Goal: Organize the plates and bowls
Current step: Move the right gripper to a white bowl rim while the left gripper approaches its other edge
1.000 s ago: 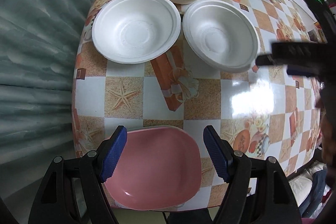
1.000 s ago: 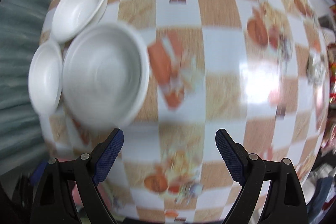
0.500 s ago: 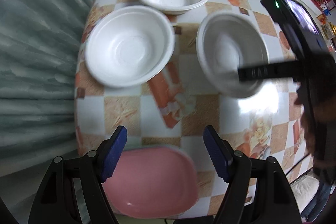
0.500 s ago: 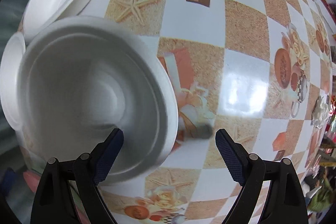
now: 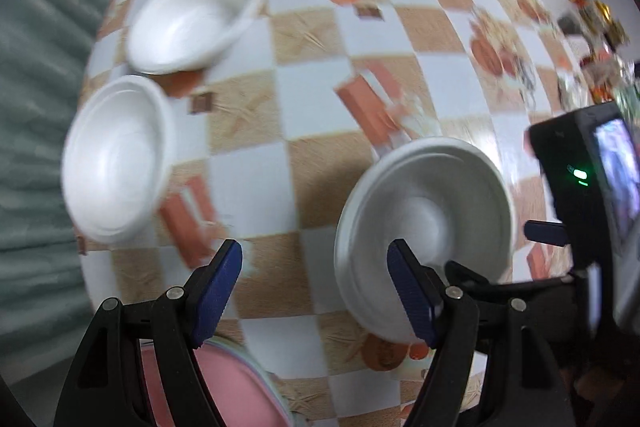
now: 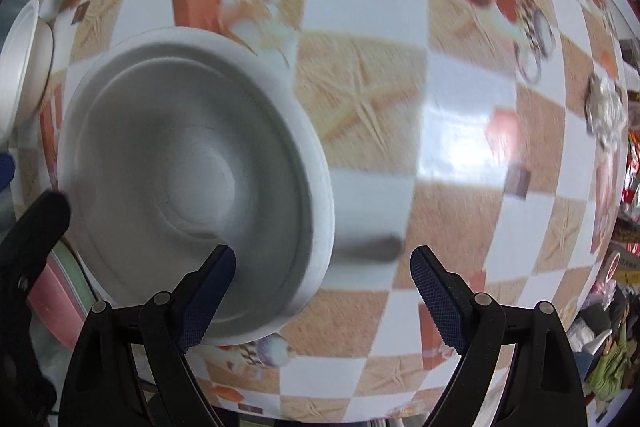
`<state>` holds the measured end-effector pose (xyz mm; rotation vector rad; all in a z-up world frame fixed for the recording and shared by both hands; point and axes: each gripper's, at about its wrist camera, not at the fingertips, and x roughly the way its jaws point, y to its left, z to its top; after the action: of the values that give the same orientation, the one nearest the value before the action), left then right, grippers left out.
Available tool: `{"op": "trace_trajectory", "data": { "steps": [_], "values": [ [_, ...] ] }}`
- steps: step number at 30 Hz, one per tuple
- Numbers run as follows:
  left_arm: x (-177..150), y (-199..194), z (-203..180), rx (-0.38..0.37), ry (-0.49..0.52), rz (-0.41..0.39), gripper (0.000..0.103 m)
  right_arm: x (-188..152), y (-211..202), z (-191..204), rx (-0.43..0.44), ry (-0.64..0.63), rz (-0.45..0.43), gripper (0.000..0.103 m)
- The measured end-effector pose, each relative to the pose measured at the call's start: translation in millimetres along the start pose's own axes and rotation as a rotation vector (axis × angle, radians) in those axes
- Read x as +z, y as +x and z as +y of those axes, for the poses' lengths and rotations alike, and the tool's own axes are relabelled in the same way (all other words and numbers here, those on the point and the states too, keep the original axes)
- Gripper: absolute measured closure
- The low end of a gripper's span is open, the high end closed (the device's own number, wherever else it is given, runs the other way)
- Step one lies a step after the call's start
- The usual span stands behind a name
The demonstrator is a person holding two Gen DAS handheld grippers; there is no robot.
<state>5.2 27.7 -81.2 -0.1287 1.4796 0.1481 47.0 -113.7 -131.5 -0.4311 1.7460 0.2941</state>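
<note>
On the left side of the table (image 5: pixel 320 115), by its edge, two white bowls stand close together: the far bowl (image 5: pixel 196 19) and the near-left bowl (image 5: pixel 120 163). Both sit upright with the mouth up, and nothing touches them. A pink plate (image 5: pixel 224 383) lies at the near edge, under the left gripper (image 5: pixel 316 287).

The left gripper points down at the cloth. Its jaws stand moderately apart and they hold nothing; only bare table is between them. Its right finger is in front of the third bowl's (image 6: pixel 192 179) rim, but whether it touches the rim I cannot tell.

More to the right is this third bowl, also upright, well apart from the other two. It is round, so it has no long axis; its opening faces up. The right gripper (image 6: pixel 324 291) hangs over its right rim with wide jaws. The left finger (image 6: pixel 208 287) is inside the bowl and the right finger (image 6: pixel 436 295) is outside, over the cloth. The pads do not press the wall yet, so it holds nothing.

I think the step in hand is to take this bowl by its rim. The next move calls for closing the jaws on the wall, gently because the bowl looks thin, then lifting it and setting it into one of the other bowls, mouth up.
</note>
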Motion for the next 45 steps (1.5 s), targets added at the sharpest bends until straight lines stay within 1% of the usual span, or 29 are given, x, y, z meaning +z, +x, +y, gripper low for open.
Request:
{"op": "trace_trajectory", "data": {
  "steps": [6,7,11,16,18,21,23,24,28,29,31,32,33,34,35,36,37,38,39,41,45],
  "values": [
    [-15,26,-42,-0.019,0.096,0.085,0.025,-37,17,-32,-0.009,0.046,0.033,0.013],
    [-17,29,-49,-0.023,0.111,0.094,0.025,-49,19,-43,-0.010,0.061,0.040,0.013],
    [-20,34,-78,-0.049,0.162,0.115,0.025,-69,25,-68,-0.004,0.120,0.048,0.013],
    [-23,34,-117,-0.067,0.250,0.125,0.025,-97,31,-103,-0.009,0.185,0.059,0.013],
    [-25,34,-132,-0.071,0.291,0.125,0.025,-108,34,-121,-0.011,0.233,0.065,0.013],
    [-29,33,-153,-0.072,0.346,0.115,0.025,-114,34,-141,-0.008,0.284,0.069,0.013],
    [-30,29,-158,-0.066,0.360,0.103,0.025,-117,32,-150,-0.022,0.306,0.054,0.013],
    [-29,27,-160,-0.066,0.360,0.098,0.025,-118,27,-173,-0.025,0.314,0.033,0.013],
    [-23,11,-146,-0.087,0.328,0.084,0.024,-120,3,-194,-0.002,0.353,-0.051,0.013],
    [-29,7,-138,-0.106,0.317,0.084,0.023,-121,-3,-198,0.006,0.366,-0.075,0.013],
    [-28,0,-125,-0.157,0.296,0.095,0.023,-124,-12,-197,0.041,0.383,-0.115,0.013],
    [-29,-3,-120,-0.181,0.293,0.108,0.023,-133,-12,-201,0.046,0.386,-0.128,0.013],
    [-31,-5,-115,-0.197,0.292,0.122,0.023,-128,-12,-187,0.051,0.386,-0.146,0.013],
    [-34,-7,-109,-0.215,0.294,0.135,0.023,-124,-17,-182,0.061,0.378,-0.159,0.013],
    [-38,-9,-104,-0.247,0.300,0.142,0.023,-121,-17,-175,0.069,0.366,-0.164,0.013],
    [-42,-11,-101,-0.275,0.306,0.145,0.023,-106,-15,-163,0.080,0.355,-0.165,0.013],
    [-48,-13,-100,-0.307,0.313,0.143,0.023,-89,-21,-155,0.097,0.340,-0.163,0.013],
    [-52,-15,-98,-0.332,0.318,0.137,0.023,-82,-25,-142,0.113,0.327,-0.157,0.013],
    [-51,-16,-97,-0.339,0.316,0.130,0.023,-81,-22,-137,0.126,0.315,-0.144,0.013],
    [-50,-23,-91,-0.341,0.298,0.096,0.023,-78,-20,-137,0.120,0.318,-0.130,0.013],
    [-43,-31,-66,-0.310,0.224,0.047,0.023,-72,-28,-126,0.102,0.331,-0.136,0.013]
  ]
}}
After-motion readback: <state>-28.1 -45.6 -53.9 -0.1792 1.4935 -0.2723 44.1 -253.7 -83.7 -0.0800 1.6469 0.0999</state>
